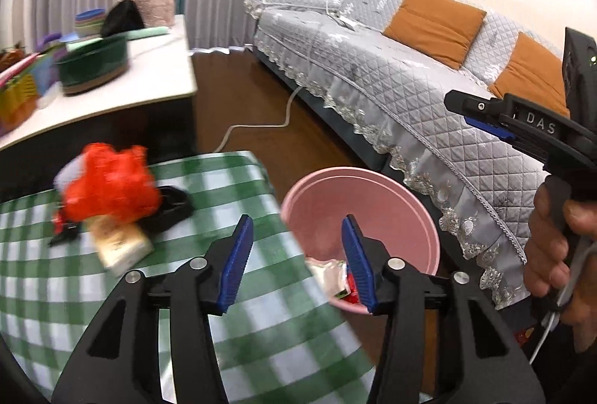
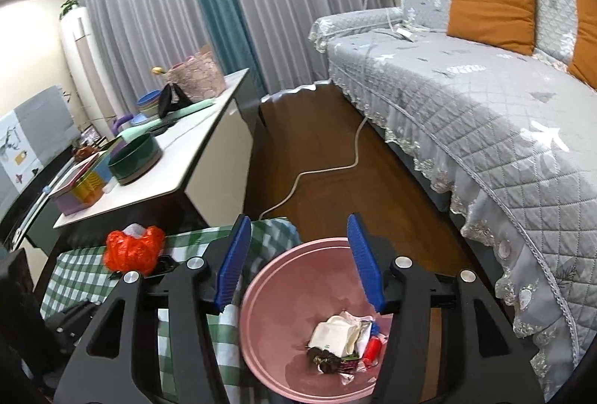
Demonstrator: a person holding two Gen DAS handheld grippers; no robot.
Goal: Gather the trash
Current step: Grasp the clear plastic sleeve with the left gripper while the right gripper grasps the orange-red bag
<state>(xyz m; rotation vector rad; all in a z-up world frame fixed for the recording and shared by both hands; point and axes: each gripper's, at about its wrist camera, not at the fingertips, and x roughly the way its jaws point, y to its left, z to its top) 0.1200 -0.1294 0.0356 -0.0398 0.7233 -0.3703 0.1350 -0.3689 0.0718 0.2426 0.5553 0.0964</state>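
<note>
Left wrist view looks over a desk (image 1: 238, 336) covered in green-and-white check cloth, with the left gripper (image 1: 298, 262) hanging above its edge, jaws parted about halfway and nothing between them. Remaining trash sits at the far side of the cloth: a crumpled red plastic bag (image 1: 108, 183), a pale packet (image 1: 121, 243) lying just in front of it, and something black (image 1: 173, 208) beside it that is too blurred to name. A pink bin (image 2: 268, 329) stands on the floor just beside the desk, between it and the grey quilted sofa (image 2: 485, 98), and already holds a small heap of wrappers (image 2: 345, 340). Right wrist view shows the right gripper (image 2: 300, 264) poised over the bin's mouth, jaws likewise half open and empty. The bag looks light, soft and slippery, likely to collapse and slide under a shallow pinch, so a bite deep into a bunched fold near its top seems safest. The packet appears flat and light; taking it across a short edge should lift it cleanly.
</note>
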